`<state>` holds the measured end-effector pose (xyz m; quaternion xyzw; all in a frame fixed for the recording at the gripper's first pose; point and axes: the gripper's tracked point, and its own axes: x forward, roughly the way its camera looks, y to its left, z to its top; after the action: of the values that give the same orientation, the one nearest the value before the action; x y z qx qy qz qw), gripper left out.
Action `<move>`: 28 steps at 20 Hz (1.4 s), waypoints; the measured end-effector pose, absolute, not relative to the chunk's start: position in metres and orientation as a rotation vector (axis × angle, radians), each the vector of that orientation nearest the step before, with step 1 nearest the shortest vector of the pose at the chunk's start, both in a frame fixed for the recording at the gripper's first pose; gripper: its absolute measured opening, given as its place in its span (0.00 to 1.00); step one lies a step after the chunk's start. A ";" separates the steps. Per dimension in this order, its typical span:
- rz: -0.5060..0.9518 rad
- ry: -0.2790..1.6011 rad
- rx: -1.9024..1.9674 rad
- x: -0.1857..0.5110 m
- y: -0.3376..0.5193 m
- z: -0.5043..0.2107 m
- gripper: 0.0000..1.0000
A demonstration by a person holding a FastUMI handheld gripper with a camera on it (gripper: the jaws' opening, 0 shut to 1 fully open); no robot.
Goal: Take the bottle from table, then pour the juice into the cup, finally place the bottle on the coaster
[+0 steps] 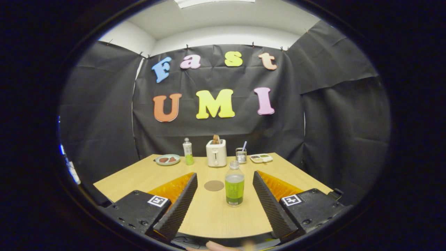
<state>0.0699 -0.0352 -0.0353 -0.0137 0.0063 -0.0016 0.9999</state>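
- Gripper: your two fingers stand spread wide apart at the lower centre of the frame, gripping nothing.
- Juice bottle: upright on the table, between your fingers and nearer the right one, touching neither (clear plastic, green juice to about two-thirds, pale cap).
- Coaster: a round brown disc lying flat just left of the juice bottle, between the fingers, a little apart from it.
- Wooden table: light tabletop spanning the lower half of the frame.
- Toaster: white, at the table's far edge in mid-frame, a slice of bread standing up out of its slot.
- Second bottle: slim, green liquid low inside, left of the toaster.
- Plate: pale green, further left, holding brown food.
- Wire holder: right of the toaster, a utensil handle sticking up from it.
- Divided tray: right of the holder, contents too small to tell.
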 end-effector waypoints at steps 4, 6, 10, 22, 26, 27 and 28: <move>-0.017 0.088 -0.084 0.111 -0.041 -0.059 1.00; -0.012 0.115 -0.059 0.129 -0.044 -0.068 1.00; -0.008 0.146 -0.004 0.156 -0.051 -0.080 1.00; -0.031 0.260 0.002 0.226 -0.061 -0.125 1.00; -0.017 0.255 0.029 0.250 -0.061 -0.129 1.00; -0.008 0.241 0.037 0.255 -0.061 -0.128 1.00; -0.003 0.231 0.044 0.258 -0.062 -0.127 1.00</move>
<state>0.2581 -0.0617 -0.1273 0.0222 0.1150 -0.0016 0.9931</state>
